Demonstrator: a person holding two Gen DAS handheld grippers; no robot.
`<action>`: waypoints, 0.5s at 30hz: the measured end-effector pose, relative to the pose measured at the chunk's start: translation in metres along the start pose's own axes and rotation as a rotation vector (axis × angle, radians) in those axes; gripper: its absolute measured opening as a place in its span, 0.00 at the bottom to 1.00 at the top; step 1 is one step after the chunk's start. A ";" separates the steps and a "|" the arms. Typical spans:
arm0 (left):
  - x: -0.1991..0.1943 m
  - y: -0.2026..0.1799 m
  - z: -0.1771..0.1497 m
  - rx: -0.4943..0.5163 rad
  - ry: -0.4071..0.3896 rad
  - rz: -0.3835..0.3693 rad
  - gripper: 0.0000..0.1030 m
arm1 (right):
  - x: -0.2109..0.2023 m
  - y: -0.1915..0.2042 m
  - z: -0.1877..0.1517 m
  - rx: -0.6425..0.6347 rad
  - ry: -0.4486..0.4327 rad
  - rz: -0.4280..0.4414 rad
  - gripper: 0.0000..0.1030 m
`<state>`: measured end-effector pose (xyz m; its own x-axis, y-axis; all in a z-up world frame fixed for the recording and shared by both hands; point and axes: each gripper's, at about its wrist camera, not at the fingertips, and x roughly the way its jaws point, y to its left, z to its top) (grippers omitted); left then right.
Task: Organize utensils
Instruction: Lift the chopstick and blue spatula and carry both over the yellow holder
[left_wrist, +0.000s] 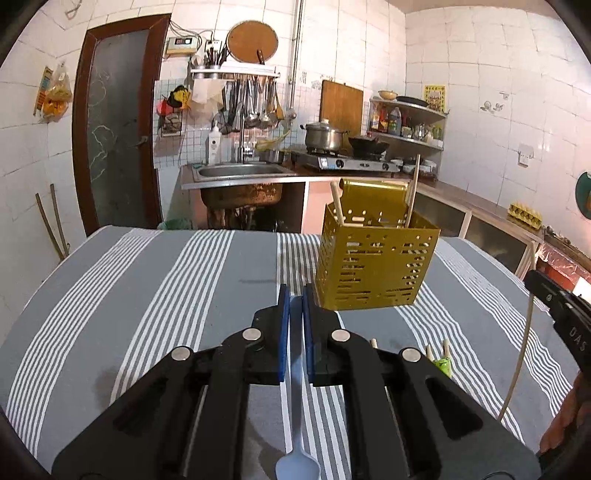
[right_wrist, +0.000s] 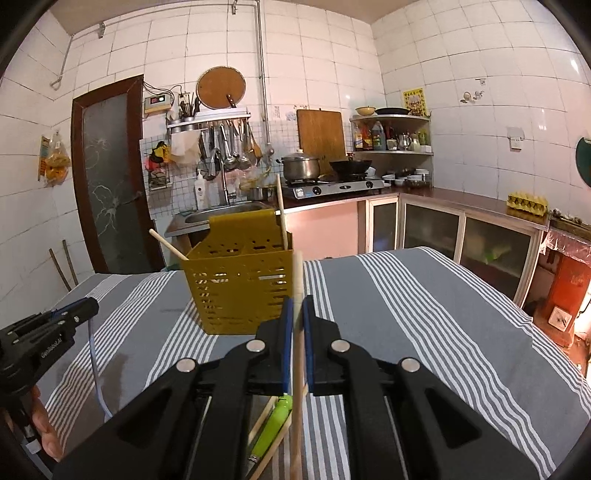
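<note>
- Left gripper (left_wrist: 294, 295), bottom centre of the left wrist view: its blue-padded jaws are pressed in on a pale blue plastic spoon (left_wrist: 296, 435). The spoon's long axis runs straight down the frame, handle up between the pads, bowl hanging at the bottom edge.
- Right gripper (right_wrist: 298, 306), bottom centre of the right wrist view: jaws pinched tight on a long pale wooden chopstick (right_wrist: 297, 332). It stands close to vertical in the frame, top end poking up above the pads, the rest running down out of the bottom edge.
- Just past both tools sits the mustard-yellow perforated metal utensil holder (left_wrist: 373, 266), upright on the grey and white striped tablecloth (left_wrist: 166, 280). It's right of centre in the left view, left of centre in the right view.
- A couple of wooden sticks (right_wrist: 282, 214) already lean inside the holder, tips angled up and out.
- Under the right gripper, a lime-green handled utensil (right_wrist: 275, 424) and more chopsticks lie on the cloth, pointing diagonally.
</note>
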<state>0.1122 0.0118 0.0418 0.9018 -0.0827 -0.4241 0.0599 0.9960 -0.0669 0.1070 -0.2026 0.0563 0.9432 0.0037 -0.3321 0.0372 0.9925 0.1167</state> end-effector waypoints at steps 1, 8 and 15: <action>-0.002 0.000 0.000 0.000 -0.007 -0.002 0.06 | 0.000 0.000 0.000 0.002 -0.002 0.001 0.06; -0.017 -0.001 0.001 -0.007 -0.051 -0.022 0.06 | -0.002 -0.002 0.000 -0.001 -0.022 0.002 0.06; -0.025 -0.004 0.027 -0.010 -0.110 -0.046 0.06 | -0.003 -0.003 0.016 -0.015 -0.063 -0.007 0.06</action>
<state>0.1007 0.0109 0.0775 0.9396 -0.1236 -0.3191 0.0986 0.9907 -0.0934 0.1093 -0.2074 0.0720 0.9619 -0.0107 -0.2733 0.0395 0.9942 0.1000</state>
